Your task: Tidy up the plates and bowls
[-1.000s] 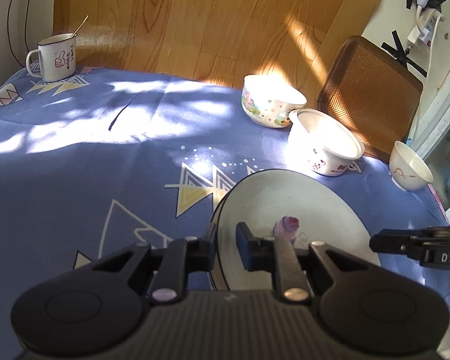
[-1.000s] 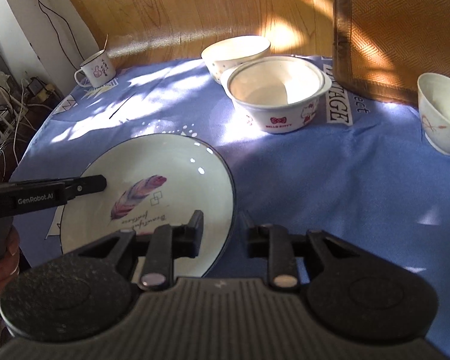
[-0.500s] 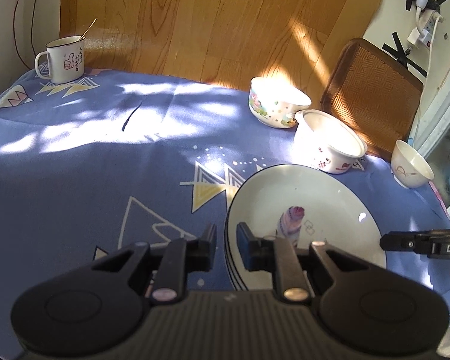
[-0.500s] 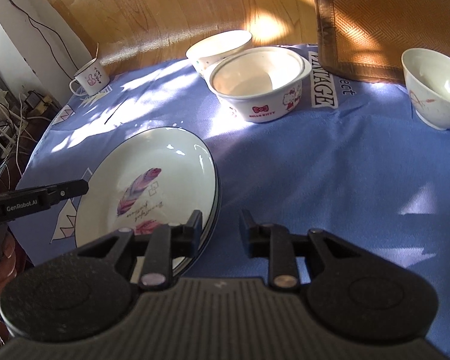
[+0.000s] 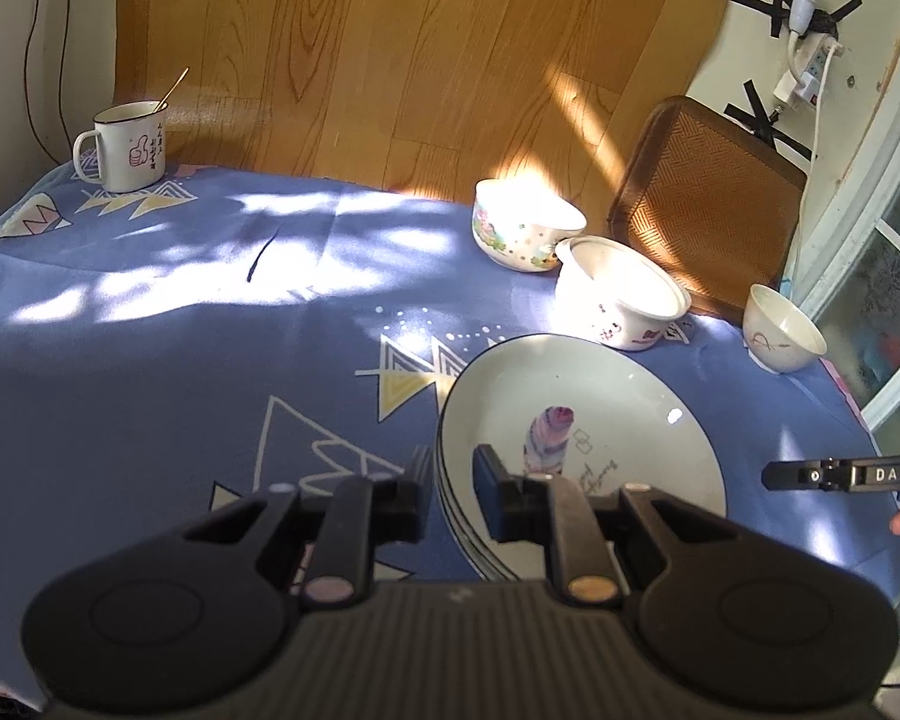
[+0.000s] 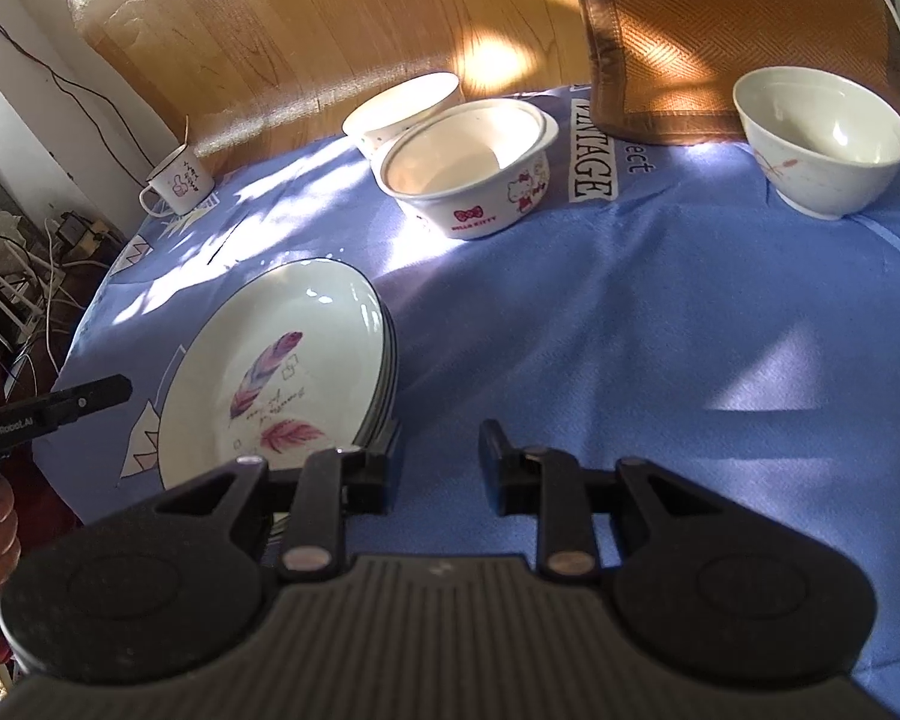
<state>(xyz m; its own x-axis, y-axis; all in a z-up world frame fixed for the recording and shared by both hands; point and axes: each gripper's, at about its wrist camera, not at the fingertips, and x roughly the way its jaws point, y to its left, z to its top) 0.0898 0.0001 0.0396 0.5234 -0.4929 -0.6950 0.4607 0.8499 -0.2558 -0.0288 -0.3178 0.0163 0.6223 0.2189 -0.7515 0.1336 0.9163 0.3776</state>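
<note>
1. Several feather-print plates already sit stacked near the table's front edge; this part looks done.
2. Three bowls remain loose: the Hello Kitty bowl touching the floral bowl behind it, and the small bowl well apart near the right edge.
3. Blue tablecloth lies bare between stack and bowls, good room to move.
4. Left gripper straddles the stack's rim, jaws apart; right gripper gapes empty.
</note>
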